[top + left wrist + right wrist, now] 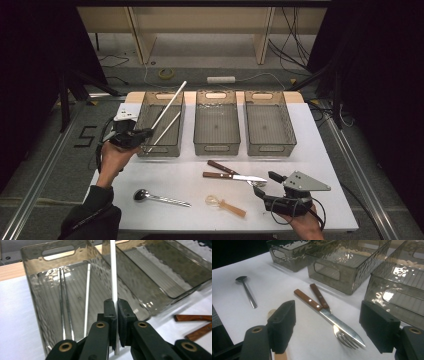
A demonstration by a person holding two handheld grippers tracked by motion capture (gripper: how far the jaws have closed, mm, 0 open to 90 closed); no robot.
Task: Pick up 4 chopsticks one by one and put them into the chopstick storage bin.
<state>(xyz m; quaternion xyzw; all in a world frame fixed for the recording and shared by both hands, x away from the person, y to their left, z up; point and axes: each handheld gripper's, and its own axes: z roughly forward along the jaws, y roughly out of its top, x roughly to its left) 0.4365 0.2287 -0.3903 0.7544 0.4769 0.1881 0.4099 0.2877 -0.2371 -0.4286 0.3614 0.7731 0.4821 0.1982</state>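
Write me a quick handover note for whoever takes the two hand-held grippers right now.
Left hand-held gripper: shut on a white chopstick, which slants over the left bin.
Right hand-held gripper: open, holding nothing, above the fork and knife.
Done: one white chopstick already lies in the left bin.
Left: release the held chopstick there; the knife, fork, metal spoon and wooden spoon lie on the table. The middle bin and right bin are empty.

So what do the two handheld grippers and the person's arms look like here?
Both grippers are black. The left gripper and right gripper each carry a grey three-cornered plate on top and trail a black cable. Their fingers are flat black blocks on arms with brass-coloured rivets. The left forearm wears a dark sleeve.
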